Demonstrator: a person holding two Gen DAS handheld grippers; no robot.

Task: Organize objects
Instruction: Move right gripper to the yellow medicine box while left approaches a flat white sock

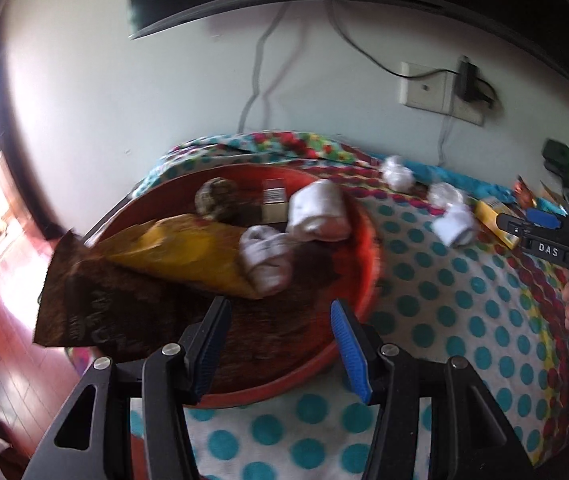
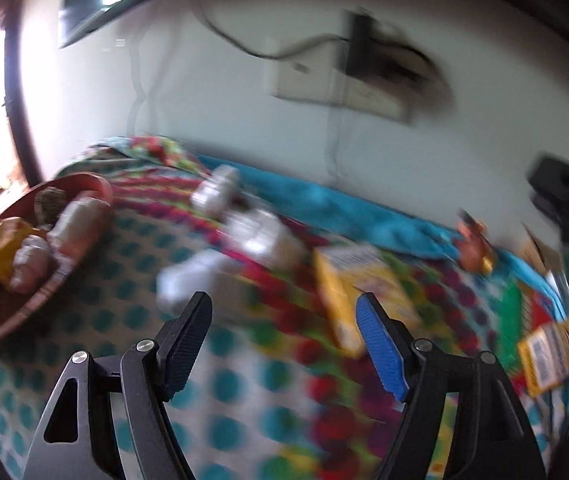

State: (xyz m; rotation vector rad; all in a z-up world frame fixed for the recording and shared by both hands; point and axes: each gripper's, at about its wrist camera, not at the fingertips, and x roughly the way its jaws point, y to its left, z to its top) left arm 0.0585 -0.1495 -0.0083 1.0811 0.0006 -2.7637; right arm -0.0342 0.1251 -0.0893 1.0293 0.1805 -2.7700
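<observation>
The red basket (image 1: 364,240) on the polka-dot bench (image 1: 424,320) holds a yellow bag (image 1: 188,252), a brown packet (image 1: 96,304) and rolled white socks (image 1: 320,212). The left tool (image 1: 280,320) gapes empty above the basket's near rim. Right of the basket, the right tool (image 2: 284,316) hangs open and empty over a yellow box (image 2: 348,280) and loose socks (image 2: 188,280).

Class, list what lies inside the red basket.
Inside the red basket: two white sock rolls, a yellow packet, a brown packet, a small box, a mottled ball. Anything beneath them is covered.
</observation>
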